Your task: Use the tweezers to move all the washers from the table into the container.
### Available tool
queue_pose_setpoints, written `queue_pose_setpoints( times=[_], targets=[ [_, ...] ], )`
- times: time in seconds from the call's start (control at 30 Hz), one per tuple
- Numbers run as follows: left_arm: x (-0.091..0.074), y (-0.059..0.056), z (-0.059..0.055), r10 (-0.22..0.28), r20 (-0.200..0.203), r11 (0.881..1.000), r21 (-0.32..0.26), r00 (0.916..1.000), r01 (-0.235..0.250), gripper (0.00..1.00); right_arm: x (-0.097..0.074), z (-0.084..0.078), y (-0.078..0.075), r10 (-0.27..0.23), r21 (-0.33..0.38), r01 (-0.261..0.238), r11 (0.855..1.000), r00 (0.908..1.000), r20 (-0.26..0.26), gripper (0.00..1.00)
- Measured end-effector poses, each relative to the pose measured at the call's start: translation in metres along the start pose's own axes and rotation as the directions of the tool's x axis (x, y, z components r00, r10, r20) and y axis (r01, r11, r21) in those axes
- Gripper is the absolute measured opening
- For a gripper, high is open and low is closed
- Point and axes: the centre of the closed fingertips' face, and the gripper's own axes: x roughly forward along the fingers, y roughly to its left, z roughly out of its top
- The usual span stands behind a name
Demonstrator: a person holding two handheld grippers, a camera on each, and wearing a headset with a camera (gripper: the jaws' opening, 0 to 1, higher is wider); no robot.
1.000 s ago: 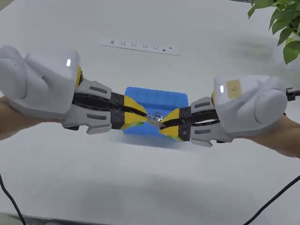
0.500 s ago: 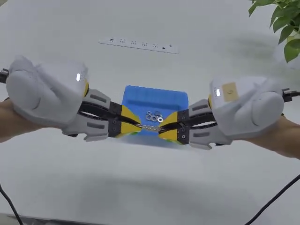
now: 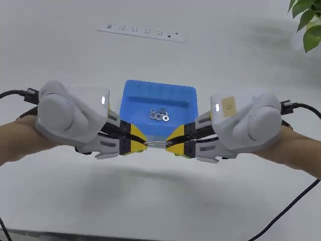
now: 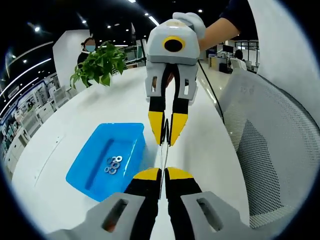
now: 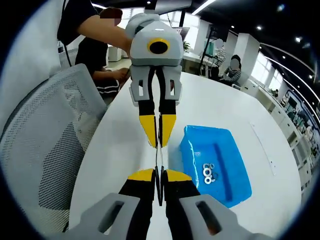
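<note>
Thin metal tweezers (image 3: 156,144) span the gap between my two grippers, just in front of the near wall of the blue container (image 3: 159,93). My left gripper (image 3: 139,144) is shut on one end and my right gripper (image 3: 173,144) is shut on the other. Several washers (image 3: 159,115) lie in a cluster inside the container. In the left gripper view the tweezers (image 4: 163,150) run from my own jaws to the right gripper (image 4: 167,131), with the container (image 4: 90,162) to the left. In the right gripper view the tweezers (image 5: 158,156) reach the left gripper (image 5: 157,131), beside the container (image 5: 231,150).
A white power strip (image 3: 141,32) lies at the far side of the white table. Plant leaves (image 3: 307,25) hang at the top right. Cables trail from both grippers. A mesh chair (image 4: 270,145) stands behind the table edge, with people beyond.
Both grippers have drawn back from above the container to just in front of its near wall, still holding the tweezers between them. The washers inside are now uncovered.
</note>
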Motion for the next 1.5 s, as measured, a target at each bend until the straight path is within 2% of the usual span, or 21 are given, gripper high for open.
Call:
queue_pose_setpoints(
  times=[0.1, 0.17, 0.37, 0.7, 0.9, 1.0, 1.13, 1.27, 1.5],
  targets=[
    [0.01, 0.003, -0.012, -0.006, -0.023, 0.999, -0.034, 0.9997, 0.005, 0.07, 0.009, -0.011, -0.002, -0.001, 0.026, 0.001, 1.0, 0.9998, -0.02, 0.08],
    [0.016, 0.006, -0.022, -0.01, -0.03, 0.997, -0.08, 0.9995, 0.007, 0.07, 0.016, -0.019, -0.002, 0.0, 0.037, 0.001, 0.999, 0.9992, -0.039, 0.08],
    [0.027, 0.009, -0.037, -0.007, -0.08, 0.993, -0.114, 0.9968, -0.002, 0.08, 0.03, -0.033, -0.004, -0.003, 0.046, 0.007, 0.999, 0.9956, -0.094, 0.08],
    [0.028, 0.007, -0.04, -0.015, -0.109, 0.991, -0.136, 0.994, 0.0, 0.08, 0.035, -0.039, -0.002, 0.004, 0.061, 0.004, 0.998, 0.9928, -0.12, 0.08],
    [0.029, 0.008, -0.039, -0.001, -0.121, 0.987, -0.163, 0.9927, -0.018, 0.09, 0.036, -0.039, -0.005, 0.005, 0.118, 0.01, 0.993, 0.9918, -0.128, 0.1],
    [0.029, 0.007, -0.039, -0.004, -0.133, 0.988, -0.151, 0.991, -0.017, 0.09, 0.036, -0.04, -0.006, 0.004, 0.145, 0.016, 0.989, 0.9905, -0.137, 0.12],
    [0.028, 0.007, -0.04, -0.004, -0.14, 0.988, -0.152, 0.9901, -0.017, 0.09, 0.036, -0.039, -0.005, 0.009, 0.142, 0.013, 0.99, 0.9888, -0.149, 0.12],
    [0.028, 0.006, -0.04, -0.007, -0.138, 0.982, -0.189, 0.9905, -0.02, 0.1, 0.036, -0.039, -0.004, 0.012, 0.147, 0.012, 0.989, 0.9869, -0.161, 0.13],
    [0.028, 0.007, -0.04, -0.003, -0.148, 0.981, -0.192, 0.989, -0.026, 0.13, 0.035, -0.04, -0.003, 0.019, 0.147, 0.007, 0.989, 0.9845, -0.174, 0.13]
  ],
)
